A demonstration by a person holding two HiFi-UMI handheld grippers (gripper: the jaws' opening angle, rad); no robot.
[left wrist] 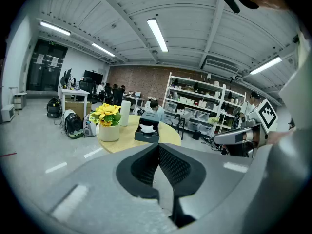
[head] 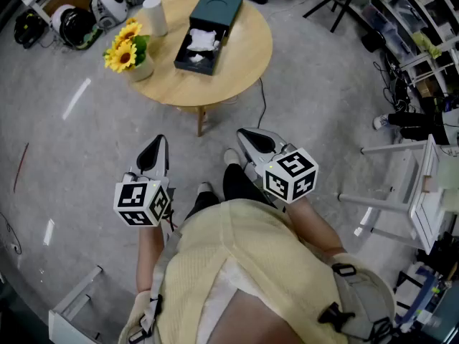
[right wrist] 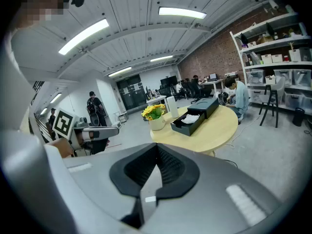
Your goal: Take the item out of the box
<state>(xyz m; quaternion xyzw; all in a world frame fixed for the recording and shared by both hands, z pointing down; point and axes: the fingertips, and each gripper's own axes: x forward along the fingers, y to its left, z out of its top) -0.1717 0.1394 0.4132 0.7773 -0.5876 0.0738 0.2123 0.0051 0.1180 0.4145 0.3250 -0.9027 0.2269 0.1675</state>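
Note:
A dark open box lies on the round wooden table, its lid resting behind it. A white crumpled item sits inside the box, also visible in the left gripper view and the right gripper view. My left gripper is held low over the floor, well short of the table, jaws shut with nothing between them. My right gripper hangs beside it, likewise shut and empty. The box stands far ahead of both grippers.
A pot of sunflowers and a white cylinder stand on the table's left part. Helmets lie on the floor at the far left. A cable runs under the table. White frames stand at the right.

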